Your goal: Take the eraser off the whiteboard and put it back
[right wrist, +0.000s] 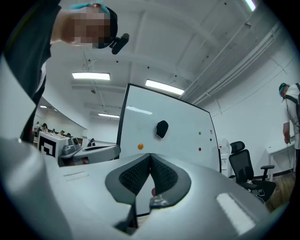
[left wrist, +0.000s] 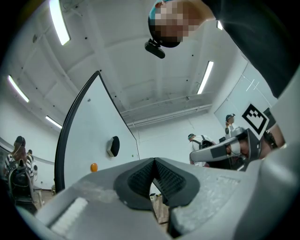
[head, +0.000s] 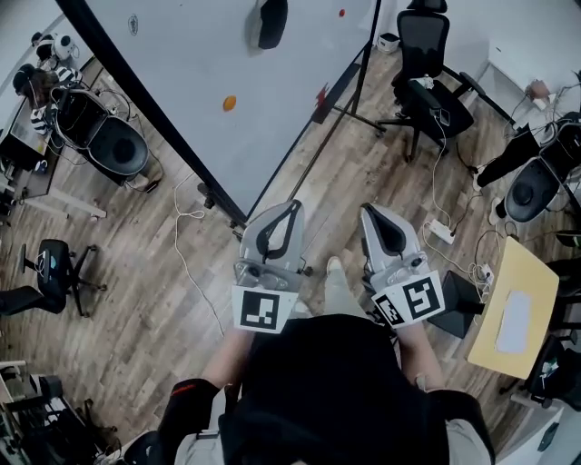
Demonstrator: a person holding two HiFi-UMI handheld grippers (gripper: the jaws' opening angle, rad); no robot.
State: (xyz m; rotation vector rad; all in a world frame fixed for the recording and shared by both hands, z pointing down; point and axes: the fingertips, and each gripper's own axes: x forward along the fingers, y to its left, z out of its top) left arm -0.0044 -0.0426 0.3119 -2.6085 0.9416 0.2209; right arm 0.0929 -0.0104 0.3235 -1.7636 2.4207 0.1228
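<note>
A black eraser [head: 270, 23] clings to the upper part of the whiteboard [head: 200, 100], well ahead of both grippers. The eraser [left wrist: 113, 146] shows small on the board in the left gripper view. In the right gripper view the eraser [right wrist: 161, 129] sits above an orange magnet [right wrist: 140, 146]. My left gripper [head: 292, 206] is held in front of me, its jaws shut with nothing between them. My right gripper [head: 367, 212] is beside it, also shut and empty. Both point towards the board from a distance.
An orange magnet [head: 229, 103] and small red dots [head: 341, 13] are on the board. The board's stand legs [head: 345, 113] spread over the wooden floor. Black office chairs [head: 427, 73] stand to the right, another chair [head: 113, 145] left. Cables and a power strip [head: 442, 232] lie right.
</note>
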